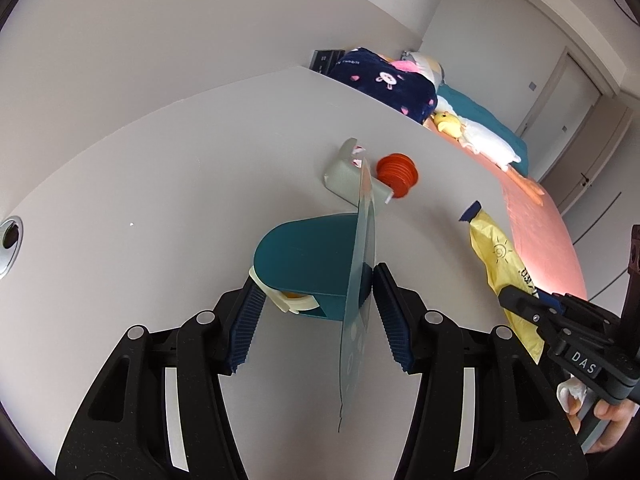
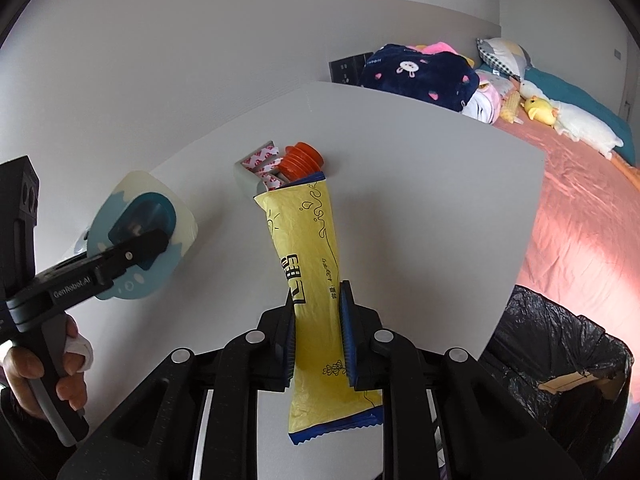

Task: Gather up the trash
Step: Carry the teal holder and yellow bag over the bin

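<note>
My left gripper is shut on a teal blister pack with a pale card backing, held above the white table. The right wrist view shows that pack in the left gripper at the left. My right gripper is shut on a long yellow wrapper with blue ends, lifted off the table. The left wrist view has the same wrapper and right gripper at the right edge. On the table lie a grey box with red-and-white strips and an orange ribbed cap.
A bin lined with a black bag stands beside the table's right corner, cardboard inside it. Beyond the table is a bed with a pink sheet, a navy blanket and plush toys. A cable hole sits at the table's left.
</note>
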